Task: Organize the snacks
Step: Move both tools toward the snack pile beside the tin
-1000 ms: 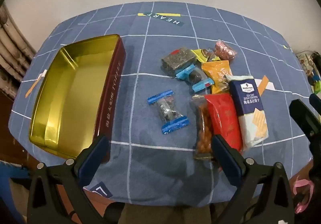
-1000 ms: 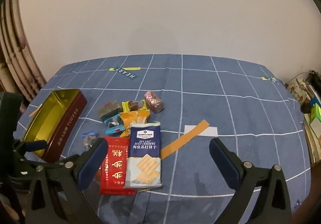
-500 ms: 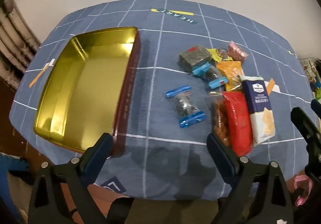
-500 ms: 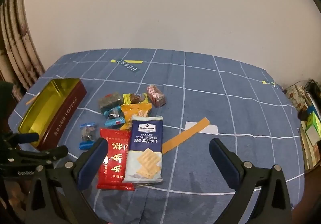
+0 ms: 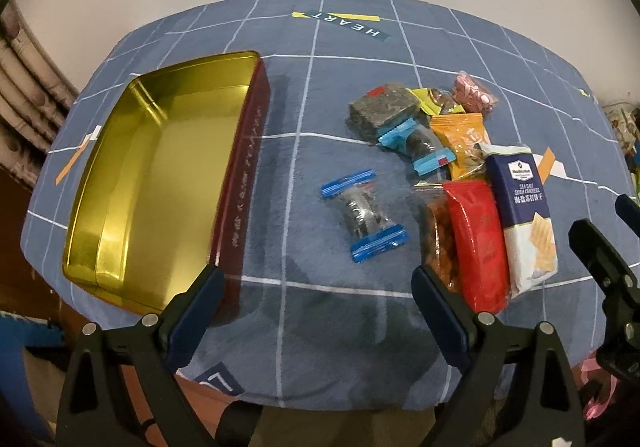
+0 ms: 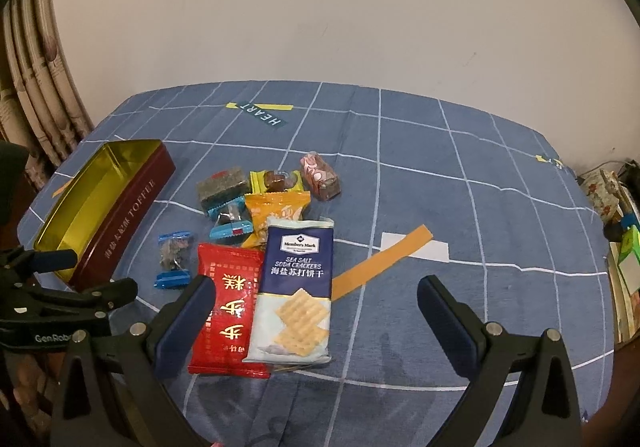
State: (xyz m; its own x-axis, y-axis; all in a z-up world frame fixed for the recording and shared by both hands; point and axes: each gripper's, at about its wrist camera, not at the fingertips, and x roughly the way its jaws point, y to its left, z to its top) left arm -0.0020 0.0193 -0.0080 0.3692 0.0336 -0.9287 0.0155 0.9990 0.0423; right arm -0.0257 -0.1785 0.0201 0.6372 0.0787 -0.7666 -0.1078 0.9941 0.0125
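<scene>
An empty gold-lined dark red toffee tin [image 5: 160,175] [image 6: 92,203] lies open at the left of the blue checked cloth. To its right sits a cluster of snacks: a blue-ended clear packet [image 5: 362,219] [image 6: 173,261], a red pack [image 5: 478,243] [image 6: 230,311], a navy soda cracker pack [image 5: 522,215] [image 6: 296,287], an orange pack [image 5: 462,141] [image 6: 272,213], a dark bar [image 5: 380,109], a pink candy [image 5: 472,93] [image 6: 322,175]. My left gripper [image 5: 316,297] hovers open above the near edge, short of the blue-ended packet. My right gripper [image 6: 316,309] is open above the cracker pack's lower end.
The cloth-covered table [image 6: 460,175] meets a plain wall at the back. An orange strip [image 6: 380,265] lies right of the cracker pack. Curtains [image 6: 36,87] hang at the left. Clutter [image 6: 616,207] stands off the right edge. The left gripper's body [image 6: 60,299] shows at the right view's left.
The left gripper has kept drifting left and forward, so the tin fills more of its view. The right gripper has lifted back slightly, with the snacks now a little farther ahead. Both stay open.
</scene>
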